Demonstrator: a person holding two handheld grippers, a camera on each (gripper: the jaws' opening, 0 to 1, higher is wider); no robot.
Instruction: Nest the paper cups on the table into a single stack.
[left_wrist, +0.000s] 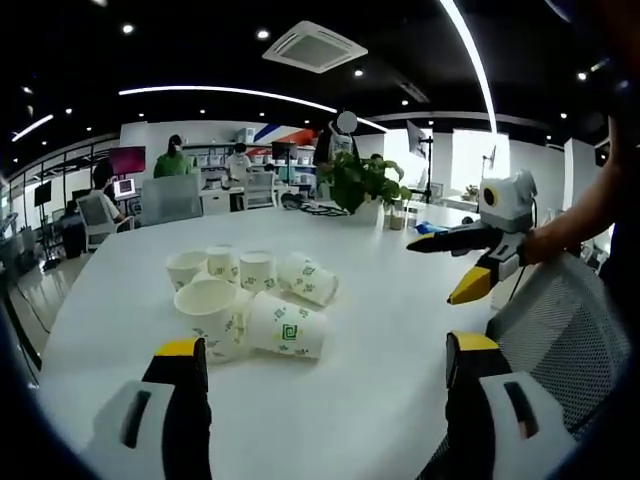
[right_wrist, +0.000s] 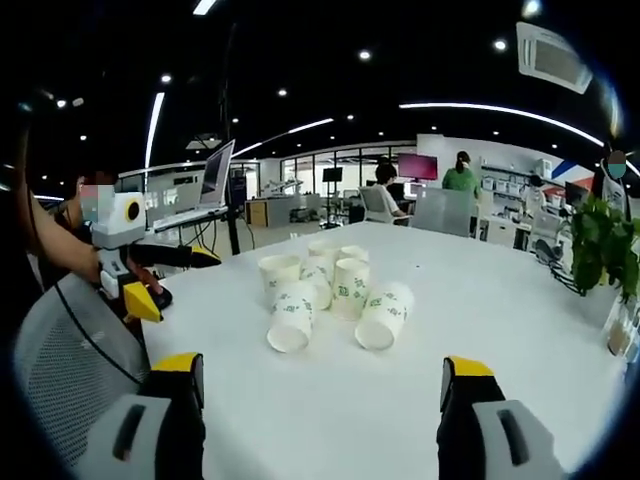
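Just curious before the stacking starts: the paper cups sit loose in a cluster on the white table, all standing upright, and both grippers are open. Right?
Not all upright: several paper cups lie on their sides, as the left gripper view shows. They do cluster on the white table, and both grippers are open.

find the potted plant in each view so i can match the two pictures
Left gripper view: the potted plant stands at the table's far edge, upper centre, beyond the paper cups.
Right gripper view: the potted plant sits at the far right edge, to the right of the paper cups.
Shared landmark: the cluster of paper cups on the white table, some upright and some lying on their sides.
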